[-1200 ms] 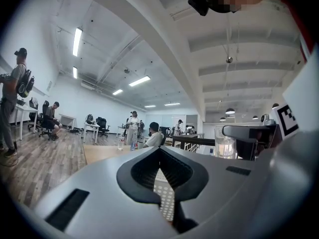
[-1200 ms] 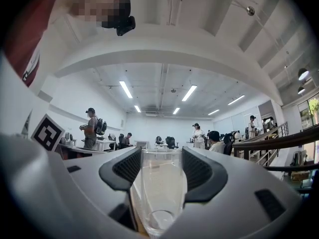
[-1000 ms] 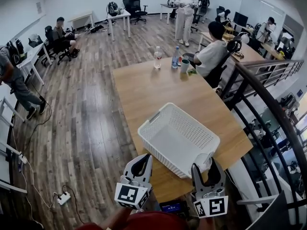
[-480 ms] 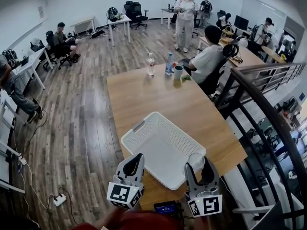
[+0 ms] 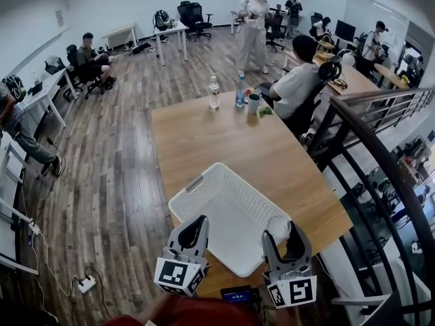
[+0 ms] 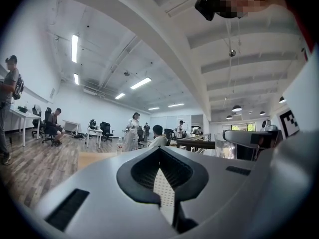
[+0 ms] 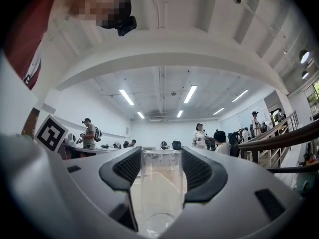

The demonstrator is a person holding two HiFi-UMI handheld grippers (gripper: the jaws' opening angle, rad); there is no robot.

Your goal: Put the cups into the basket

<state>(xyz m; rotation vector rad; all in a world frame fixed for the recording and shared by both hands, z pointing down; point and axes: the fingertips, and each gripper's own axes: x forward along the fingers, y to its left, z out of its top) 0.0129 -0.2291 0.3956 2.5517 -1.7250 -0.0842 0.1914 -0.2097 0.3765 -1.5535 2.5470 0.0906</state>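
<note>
A white slotted basket sits on the near end of the wooden table, with nothing visible inside it. My right gripper is shut on a clear plastic cup, upright at the basket's near right corner. In the right gripper view the cup stands between the dark pads of the right gripper. My left gripper hovers at the basket's near left edge, shut with nothing in it. In the left gripper view the left gripper shows only a sliver of basket through its slit, and the cup appears to the right.
Two bottles and a green mug stand at the table's far end, beside a seated person. A dark stair railing runs close along the table's right side. Other people and desks fill the room behind.
The view has shifted, so the basket sits further left and nearer the grippers. Both grippers keep their pose, the right still holding the cup. The standing person at the back has stepped away.
</note>
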